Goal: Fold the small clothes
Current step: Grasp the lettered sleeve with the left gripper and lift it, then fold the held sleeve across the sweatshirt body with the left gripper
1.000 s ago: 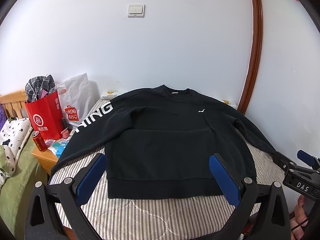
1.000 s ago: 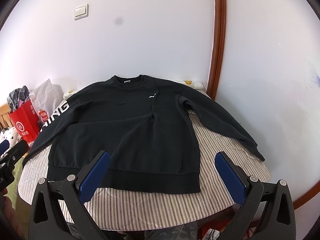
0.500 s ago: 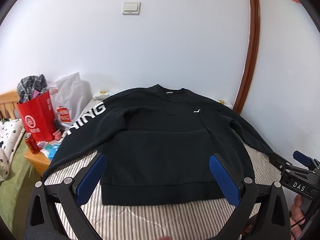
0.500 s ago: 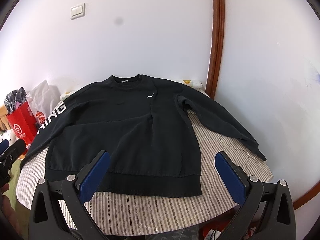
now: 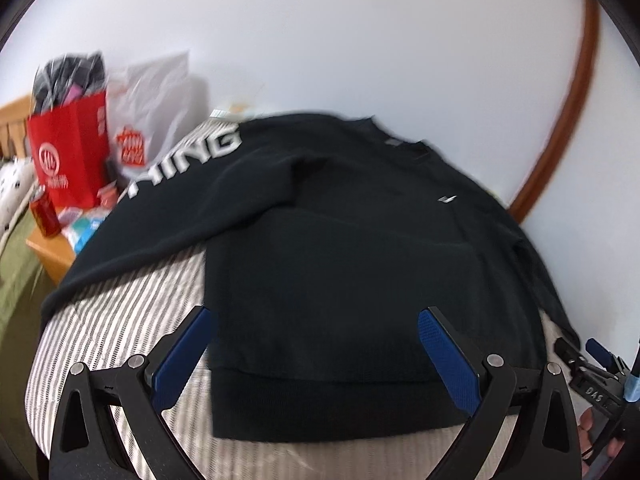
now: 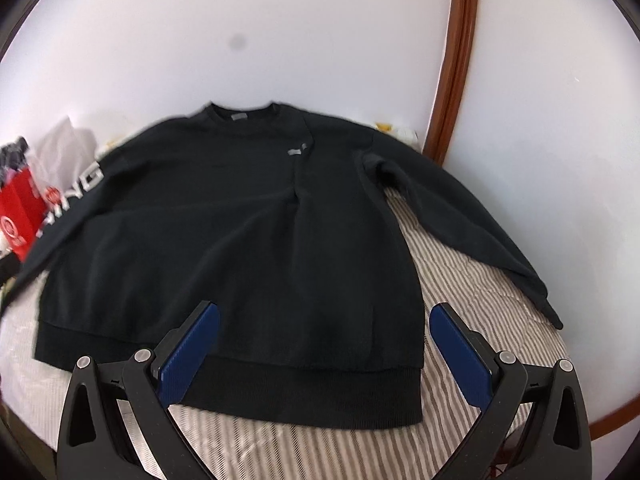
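Note:
A black sweatshirt (image 5: pixel 340 248) lies flat, front up, on a striped surface (image 5: pixel 120 312), collar toward the wall, both sleeves spread out. Its left sleeve carries white letters (image 5: pixel 188 160). It also shows in the right wrist view (image 6: pixel 240 240), where the right sleeve (image 6: pixel 472 232) runs down to the right edge. My left gripper (image 5: pixel 316 328) is open and empty, above the hem's left part. My right gripper (image 6: pixel 324 324) is open and empty, above the hem's right part. The right gripper's body shows at the left wrist view's right edge (image 5: pixel 600 372).
A red paper bag (image 5: pixel 70 160) and a white plastic bag (image 5: pixel 152 112) stand at the left beside the surface, with a red can (image 5: pixel 44 212) and small items on a wooden stand. A white wall with a brown curved trim (image 6: pixel 456 60) is behind.
Both grippers have moved forward and down toward the sweatshirt's hem. The left view has swung left and is blurred by motion. The sweatshirt has not moved.

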Demonstrator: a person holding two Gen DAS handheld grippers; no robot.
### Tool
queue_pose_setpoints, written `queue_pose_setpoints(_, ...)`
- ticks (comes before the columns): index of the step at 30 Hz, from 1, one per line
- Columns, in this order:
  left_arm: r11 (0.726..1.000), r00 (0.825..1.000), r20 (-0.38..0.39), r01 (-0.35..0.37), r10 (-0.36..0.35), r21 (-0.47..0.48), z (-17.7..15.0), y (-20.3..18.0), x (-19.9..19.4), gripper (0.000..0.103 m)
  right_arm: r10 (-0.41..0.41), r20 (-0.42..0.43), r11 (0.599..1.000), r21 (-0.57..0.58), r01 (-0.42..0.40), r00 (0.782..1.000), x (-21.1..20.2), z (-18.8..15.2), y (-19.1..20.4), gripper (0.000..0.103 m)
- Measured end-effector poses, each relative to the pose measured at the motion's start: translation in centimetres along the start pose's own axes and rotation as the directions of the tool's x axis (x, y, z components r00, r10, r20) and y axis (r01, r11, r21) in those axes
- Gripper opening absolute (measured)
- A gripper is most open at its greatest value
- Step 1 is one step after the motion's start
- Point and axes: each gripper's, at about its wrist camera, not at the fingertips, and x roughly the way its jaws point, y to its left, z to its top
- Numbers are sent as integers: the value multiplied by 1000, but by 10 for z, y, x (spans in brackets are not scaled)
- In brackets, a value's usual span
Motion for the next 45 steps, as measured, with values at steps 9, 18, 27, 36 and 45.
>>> queue_pose_setpoints(9, 974, 996, -61, -76, 64, -216, -5, 90, 45, 85, 35, -71, 996, 81, -29, 997, 60, 4, -13, 95)
queue_pose_setpoints(18, 921, 993, 18, -102, 117, -375, 11, 147, 61, 62, -27, -110, 995, 90, 37, 994, 86, 4, -23, 95)
queue_pose_setpoints(27, 900, 967, 6, -234, 254, -368, 36, 155, 82, 34, -76, -115, 992, 87, 86, 990, 87, 19, -35, 95)
queue_pose_setpoints(36, 934, 953, 88, -262, 291, -243, 86, 116, 66, 7, -52, -102, 991, 117, 63, 993, 95, 37, -58, 95)
queue_pose_setpoints(45, 989, 972, 184, -147, 145, 1, 152, -5, 79, 7, -48, -38, 996, 74, 51, 998, 87, 58, -76, 95)
